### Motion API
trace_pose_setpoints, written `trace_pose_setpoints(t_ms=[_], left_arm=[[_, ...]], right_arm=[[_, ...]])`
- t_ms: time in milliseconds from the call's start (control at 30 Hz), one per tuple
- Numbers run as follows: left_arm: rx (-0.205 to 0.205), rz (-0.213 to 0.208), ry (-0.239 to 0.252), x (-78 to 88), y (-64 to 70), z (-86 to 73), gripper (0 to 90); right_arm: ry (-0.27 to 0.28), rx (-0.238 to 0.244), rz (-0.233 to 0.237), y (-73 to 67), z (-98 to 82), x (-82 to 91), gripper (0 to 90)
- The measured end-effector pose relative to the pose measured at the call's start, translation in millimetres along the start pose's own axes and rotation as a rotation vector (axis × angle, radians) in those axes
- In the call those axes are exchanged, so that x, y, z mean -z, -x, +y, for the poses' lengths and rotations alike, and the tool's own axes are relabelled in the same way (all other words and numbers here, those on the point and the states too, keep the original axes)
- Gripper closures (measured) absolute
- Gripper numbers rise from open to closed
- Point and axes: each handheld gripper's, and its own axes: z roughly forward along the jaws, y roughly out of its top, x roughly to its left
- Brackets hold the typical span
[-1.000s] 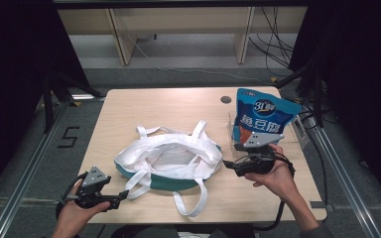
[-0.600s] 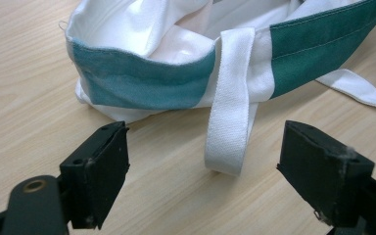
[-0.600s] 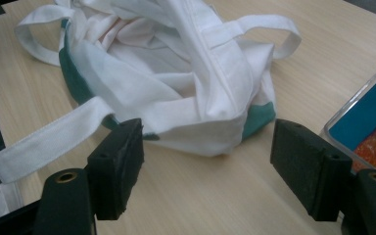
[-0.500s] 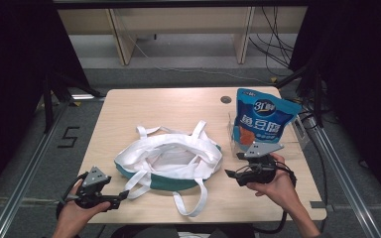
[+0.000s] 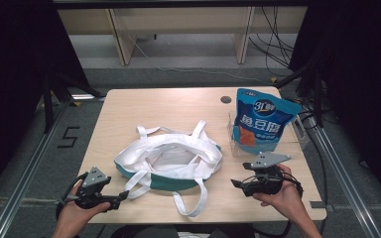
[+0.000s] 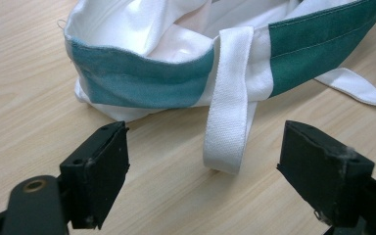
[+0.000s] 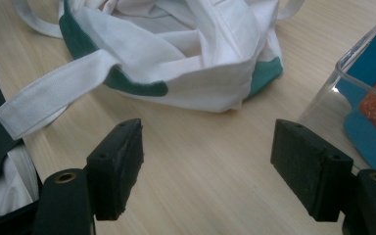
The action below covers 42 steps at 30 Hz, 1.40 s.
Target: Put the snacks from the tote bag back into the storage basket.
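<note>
Tote bag (image 5: 171, 161), white with a green band, lies slumped mid-table in the high view, with the left gripper (image 5: 119, 197) at its near-left corner and the right gripper (image 5: 234, 183) off its right side, both empty; a blue snack pouch (image 5: 262, 121) stands behind. In the left gripper view the jaws gape wide around a white strap (image 6: 227, 122) loop; close squarely on that webbing, not the table. In the right gripper view the jaws also stand wide over bare wood; steer toward the bag's rim, clear of the clear box (image 7: 345, 83).
</note>
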Motion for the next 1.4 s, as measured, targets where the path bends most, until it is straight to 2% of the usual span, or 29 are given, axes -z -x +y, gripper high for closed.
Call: trace_pose_setpoints(t_ms=[67, 100, 167, 233, 400, 433, 467, 500, 533, 567, 600, 667, 700, 733, 767, 800, 833, 867, 900, 933, 1100, 1133, 1167, 1200, 1233, 1300, 1333, 1367, 1400], left_arm=[[0.005, -0.005, 0.001, -0.3, 0.0, -0.2, 18.2], [-0.023, 0.003, -0.021, 1.6, -1.3, 0.2, 18.2], [-0.023, -0.001, -0.017, 1.5, -1.4, 0.2, 18.2], [-0.048, 0.003, -0.010, 1.0, -3.2, 0.6, 18.2], [0.017, -0.003, -0.011, 0.7, 2.1, -1.0, 18.1], [-0.006, -0.003, -0.012, 1.1, 0.8, -0.6, 18.2], [0.008, -0.003, -0.012, 1.0, 1.7, -1.0, 18.1], [0.006, -0.005, -0.018, 1.2, 1.3, -1.1, 18.1], [-0.003, -0.005, -0.021, 1.4, 0.7, -1.0, 18.1], [-0.002, -0.004, -0.020, 1.3, 0.7, -1.0, 18.1], [-0.016, -0.004, -0.019, 1.2, -0.2, -0.8, 18.1], [-0.013, 0.004, -0.002, 0.2, 0.3, -1.1, 18.1], [-0.024, -0.001, -0.009, 0.6, -0.6, -0.8, 18.1], [-0.005, -0.004, -0.021, 1.3, 0.6, -1.1, 18.1], [0.013, -0.003, -0.017, 1.0, 1.7, -1.5, 18.1], [-0.002, 0.004, -0.010, 0.6, 1.0, -1.3, 18.1], [-0.020, 0.004, -0.003, 0.1, -0.2, -1.1, 18.1], [-0.020, 0.004, -0.005, 0.1, -0.1, -1.0, 18.1], [-0.005, 0.006, -0.004, 0.1, 1.1, -1.4, 18.1], [0.003, 0.005, -0.003, 0.0, 1.6, -1.5, 18.1], [-0.019, 0.005, -0.017, 0.7, 0.0, -1.1, 18.1], [-0.019, 0.002, -0.017, 0.6, -0.2, -1.0, 18.1], [0.004, 0.004, -0.013, 0.7, 1.1, -1.4, 18.1], [0.000, 0.003, -0.005, 0.3, 0.4, -1.1, 18.1], [-0.003, 0.008, -0.019, 1.6, -0.1, -0.6, 18.1], [0.013, 0.003, -0.017, 1.9, -1.0, -1.4, 18.1], [0.030, 0.006, -0.008, 1.6, -0.5, -1.6, 18.1], [-0.007, 0.011, -0.016, 2.7, -3.7, -1.1, 18.1], [0.002, 0.020, -0.032, 3.9, -3.6, -1.1, 18.1]], right_arm=[[0.004, 0.006, 0.001, 1.2, -2.9, 1.4, 28.3], [0.001, -0.012, 0.004, 0.8, -5.0, 2.2, 27.8], [-0.003, -0.016, -0.004, 1.6, -9.6, 4.0, 26.6], [-0.013, -0.023, -0.007, 2.5, -14.7, 4.9, 25.9], [-0.035, -0.064, -0.015, -0.2, -23.5, 7.8, 26.0], [-0.045, -0.053, -0.014, 0.7, -25.0, 8.0, 26.0], [-0.057, -0.058, -0.015, 0.2, -27.0, 7.9, 26.0], [-0.081, -0.070, -0.009, -0.3, -28.9, 8.4, 26.0], [-0.067, -0.107, -0.009, -3.7, -32.3, 6.1, 26.0], [-0.109, -0.087, -0.006, -1.0, -33.5, 8.2, 26.0], [-0.100, -0.107, -0.009, -2.4, -36.6, 6.4, 25.9], [-0.137, -0.091, -0.012, -2.3, -39.6, 7.7, 25.9], [-0.148, -0.109, -0.007, -3.6, -39.8, 8.9, 25.6], [-0.113, -0.101, -0.023, -4.1, -42.6, 6.4, 25.5], [-0.125, -0.112, -0.018, -4.5, -42.6, 7.9, 25.5], [-0.131, -0.127, -0.009, -6.6, -43.0, 9.1, 25.5], [-0.140, -0.100, -0.007, -5.0, -43.5, 10.4, 25.4], [-0.146, -0.125, -0.009, -6.2, -43.7, 11.4, 25.1], [-0.114, -0.121, -0.016, -5.8, -45.5, 9.4, 25.0], [-0.137, -0.101, -0.013, -3.6, -45.0, 11.6, 25.0], [-0.144, -0.111, -0.018, -3.9, -46.2, 11.7, 24.6], [-0.146, -0.096, -0.019, -2.5, -46.1, 11.6, 24.6], [-0.133, -0.114, -0.017, -3.7, -46.7, 9.9, 24.4], [-0.147, -0.134, -0.016, -5.6, -46.7, 9.7, 24.3], [-0.143, -0.132, -0.015, -5.6, -47.4, 8.1, 24.3], [-0.178, -0.114, -0.012, -4.3, -46.7, 9.5, 24.3], [-0.169, -0.114, -0.015, -4.4, -47.3, 8.5, 24.2], [-0.179, -0.107, -0.016, -3.8, -46.9, 9.2, 24.2], [-0.176, -0.107, -0.015, -3.4, -46.8, 9.2, 24.3]])
